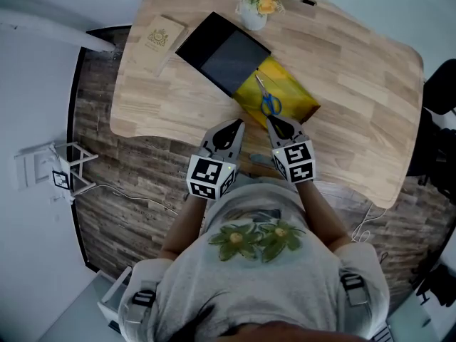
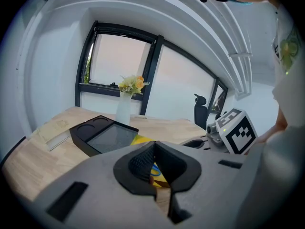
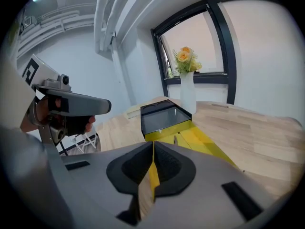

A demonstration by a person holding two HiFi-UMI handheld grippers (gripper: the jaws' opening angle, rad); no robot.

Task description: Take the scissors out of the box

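Blue-handled scissors [image 1: 269, 100] lie on an opened yellow box [image 1: 292, 98] on the wooden table, blades pointing away from me. A black tray-like box [image 1: 223, 52] adjoins the yellow one at its far side. My left gripper [image 1: 234, 125] hovers at the table's near edge, just left of the yellow box, jaws shut and empty. My right gripper [image 1: 273, 122] is shut too, its tip just short of the scissor handles. In the left gripper view a blue handle [image 2: 155, 170] shows behind the shut left gripper [image 2: 153, 146]. The right gripper view looks over the shut right gripper [image 3: 153, 146] along the yellow box [image 3: 202, 140].
A white vase of yellow flowers [image 1: 255, 4] stands at the table's far edge. A tan booklet [image 1: 161, 38] lies left of the black box. A dark office chair [image 1: 436, 120] is at the right. A white rack [image 1: 53, 168] sits on the floor at left.
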